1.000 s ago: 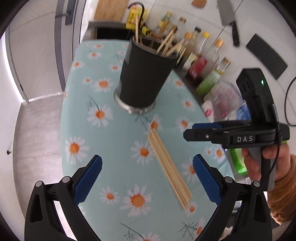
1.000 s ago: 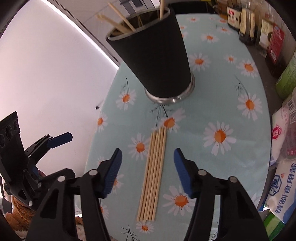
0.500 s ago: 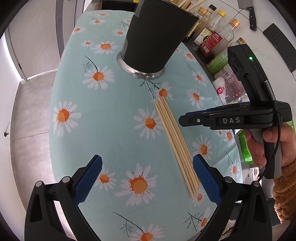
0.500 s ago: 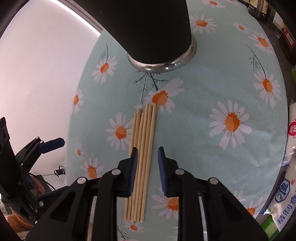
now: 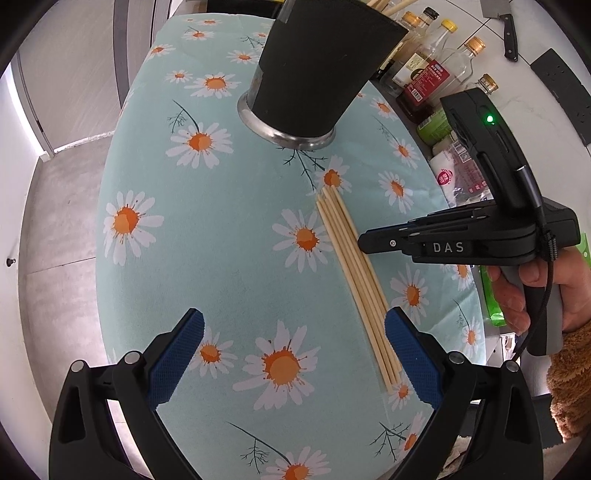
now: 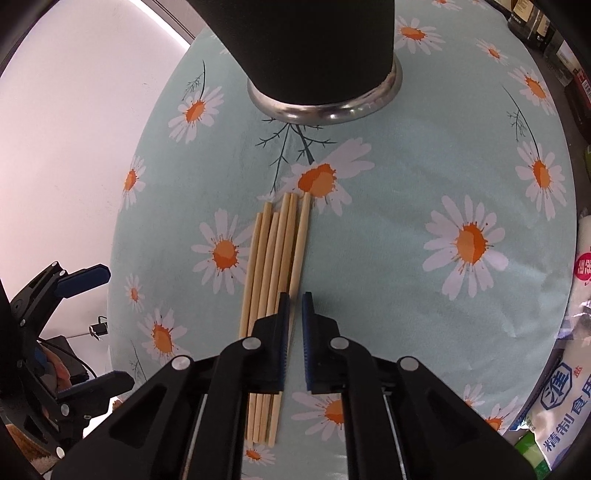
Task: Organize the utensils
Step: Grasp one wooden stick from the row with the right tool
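Observation:
Several wooden chopsticks [image 5: 354,273] lie side by side on the daisy-print tablecloth [image 5: 221,221]; they also show in the right wrist view [image 6: 273,254]. A black utensil cup [image 5: 321,66] on a steel base stands behind them, holding more chopsticks; its lower part shows in the right wrist view [image 6: 314,48]. My right gripper [image 6: 293,299] is low over the bundle, its jaws nearly closed around the rightmost chopstick [image 6: 301,240]. It shows from the side in the left wrist view [image 5: 364,242]. My left gripper [image 5: 293,328] is wide open and empty above the near end of the table.
Sauce and oil bottles [image 5: 424,74] line the counter right of the table. Food packets [image 6: 565,398] lie beside the table's right edge. A knife [image 5: 508,22] and a power strip [image 5: 565,92] hang on the wall. The floor [image 5: 62,221] lies left of the table.
My right gripper has come down onto the chopsticks and its jaws have narrowed from wide open to almost shut around one chopstick. My left gripper has shifted closer to the table and stays open.

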Demonstrator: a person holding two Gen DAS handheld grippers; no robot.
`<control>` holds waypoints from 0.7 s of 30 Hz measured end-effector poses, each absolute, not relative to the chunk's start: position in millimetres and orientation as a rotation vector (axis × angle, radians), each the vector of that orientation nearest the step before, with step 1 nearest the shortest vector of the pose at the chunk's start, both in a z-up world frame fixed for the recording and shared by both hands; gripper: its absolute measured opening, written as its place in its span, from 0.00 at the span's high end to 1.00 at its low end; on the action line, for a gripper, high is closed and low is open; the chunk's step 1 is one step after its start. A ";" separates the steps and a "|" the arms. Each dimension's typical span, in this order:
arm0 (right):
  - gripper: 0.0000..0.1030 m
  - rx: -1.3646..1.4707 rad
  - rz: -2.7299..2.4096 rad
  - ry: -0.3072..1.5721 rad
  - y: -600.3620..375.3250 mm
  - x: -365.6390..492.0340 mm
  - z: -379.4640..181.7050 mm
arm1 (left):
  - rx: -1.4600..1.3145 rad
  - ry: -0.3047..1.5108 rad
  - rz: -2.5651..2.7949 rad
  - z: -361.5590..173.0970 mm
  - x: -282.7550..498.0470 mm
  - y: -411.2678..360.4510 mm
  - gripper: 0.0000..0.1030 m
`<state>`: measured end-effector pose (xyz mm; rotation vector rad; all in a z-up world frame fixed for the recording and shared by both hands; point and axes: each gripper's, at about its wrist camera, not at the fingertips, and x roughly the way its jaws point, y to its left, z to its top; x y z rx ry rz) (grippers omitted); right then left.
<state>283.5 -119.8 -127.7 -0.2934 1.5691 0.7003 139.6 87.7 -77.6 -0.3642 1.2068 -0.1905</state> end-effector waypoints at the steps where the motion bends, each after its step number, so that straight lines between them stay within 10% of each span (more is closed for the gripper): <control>1: 0.92 -0.302 0.693 1.572 -118.4 283.3 -127.5 | -0.365 1.209 -0.190 -78.3 139.6 87.9 0.08; 21: 0.95 -0.425 0.539 1.636 -68.6 272.5 -133.4 | -0.377 1.257 -0.162 -86.6 141.1 89.2 0.08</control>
